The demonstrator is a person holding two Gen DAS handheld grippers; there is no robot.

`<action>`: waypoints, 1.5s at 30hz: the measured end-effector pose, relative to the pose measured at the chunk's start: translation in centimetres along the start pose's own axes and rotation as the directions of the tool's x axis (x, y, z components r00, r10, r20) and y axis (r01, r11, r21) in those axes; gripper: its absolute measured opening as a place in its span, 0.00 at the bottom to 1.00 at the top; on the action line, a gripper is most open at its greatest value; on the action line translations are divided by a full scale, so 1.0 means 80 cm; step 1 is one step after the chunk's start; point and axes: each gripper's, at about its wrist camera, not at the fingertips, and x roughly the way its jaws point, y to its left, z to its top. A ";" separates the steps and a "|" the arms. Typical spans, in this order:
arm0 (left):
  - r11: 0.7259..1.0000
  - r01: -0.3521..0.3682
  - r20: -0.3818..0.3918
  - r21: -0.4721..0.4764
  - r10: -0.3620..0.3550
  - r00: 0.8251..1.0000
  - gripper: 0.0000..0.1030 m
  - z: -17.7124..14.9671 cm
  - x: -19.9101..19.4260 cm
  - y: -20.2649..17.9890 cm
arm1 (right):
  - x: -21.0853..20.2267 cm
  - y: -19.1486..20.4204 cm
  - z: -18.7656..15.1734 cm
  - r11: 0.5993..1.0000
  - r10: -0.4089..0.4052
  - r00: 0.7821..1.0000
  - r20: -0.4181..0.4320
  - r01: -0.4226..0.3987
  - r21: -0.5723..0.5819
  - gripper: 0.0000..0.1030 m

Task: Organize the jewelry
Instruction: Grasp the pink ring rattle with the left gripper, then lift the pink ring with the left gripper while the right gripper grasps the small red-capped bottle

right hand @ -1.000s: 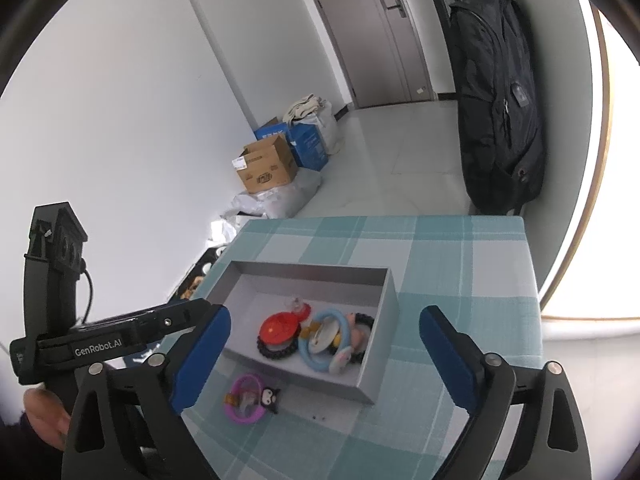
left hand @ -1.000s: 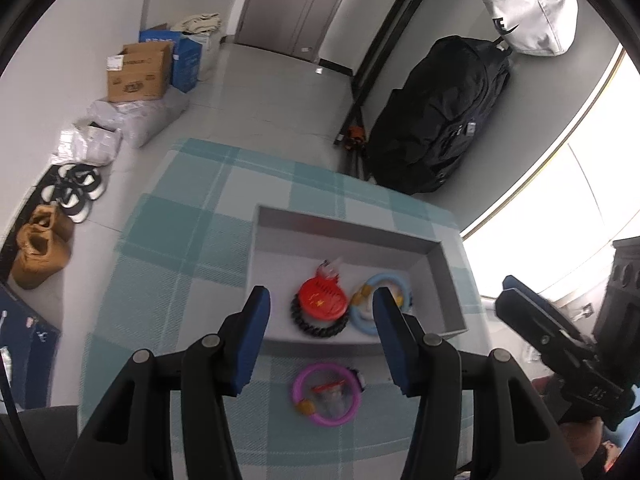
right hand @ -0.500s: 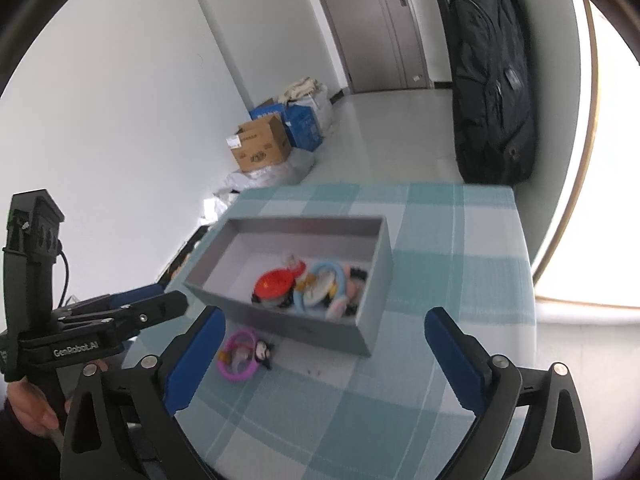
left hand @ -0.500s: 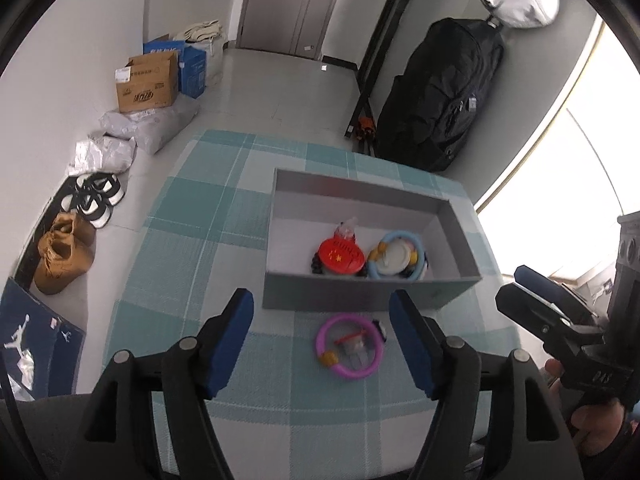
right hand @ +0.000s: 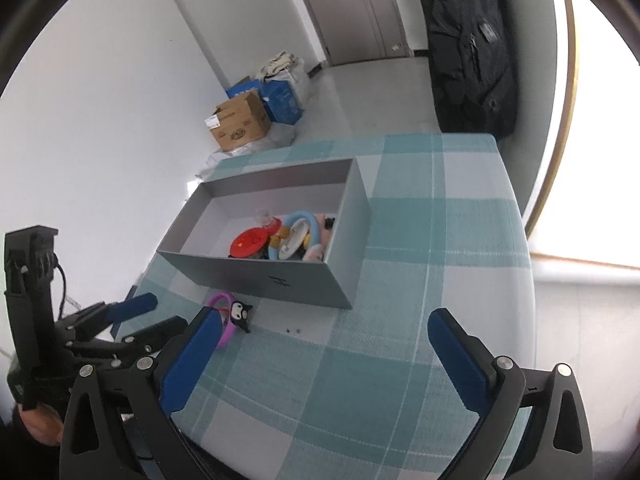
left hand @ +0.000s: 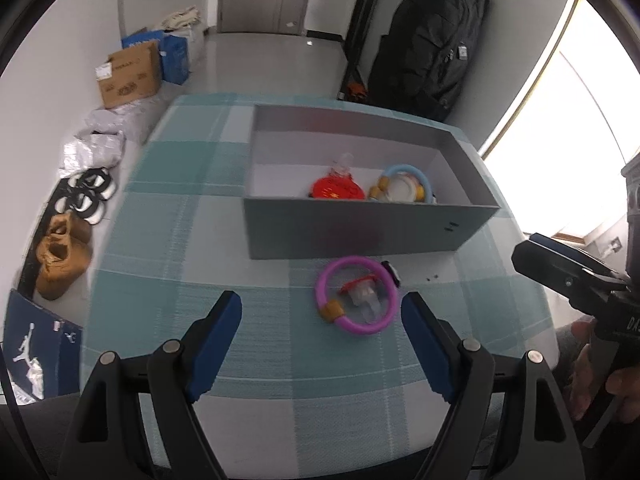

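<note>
A grey open box (left hand: 360,236) (right hand: 276,276) sits on the teal checked tablecloth. Inside lie a red round piece (left hand: 338,189) (right hand: 249,242) and a blue bracelet (left hand: 414,176) (right hand: 305,220) with other trinkets. A purple bracelet (left hand: 356,300) (right hand: 224,320) with a black charm (right hand: 240,313) lies on the cloth just in front of the box. My left gripper (left hand: 322,320) is open and empty, low over the cloth just short of the purple bracelet. My right gripper (right hand: 324,344) is open and empty, to the right of the bracelet. It shows at the right edge of the left wrist view (left hand: 560,264).
The table's near edge (left hand: 320,432) is close below the left gripper. A black backpack (left hand: 428,40) hangs beyond the table. Cardboard boxes (left hand: 128,74), plastic bags and shoes (left hand: 64,256) lie on the floor to the left.
Both grippers have drawn back and lowered toward the table's near side, so the box and purple bracelet now lie farther ahead. The left jaws have opened wider.
</note>
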 end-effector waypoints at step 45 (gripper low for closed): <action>0.996 0.041 0.044 0.083 -0.045 0.998 0.45 0.012 -0.005 -0.040 | 0.000 -0.001 -0.009 1.000 -0.028 0.998 -0.051 0.028 -0.009 1.00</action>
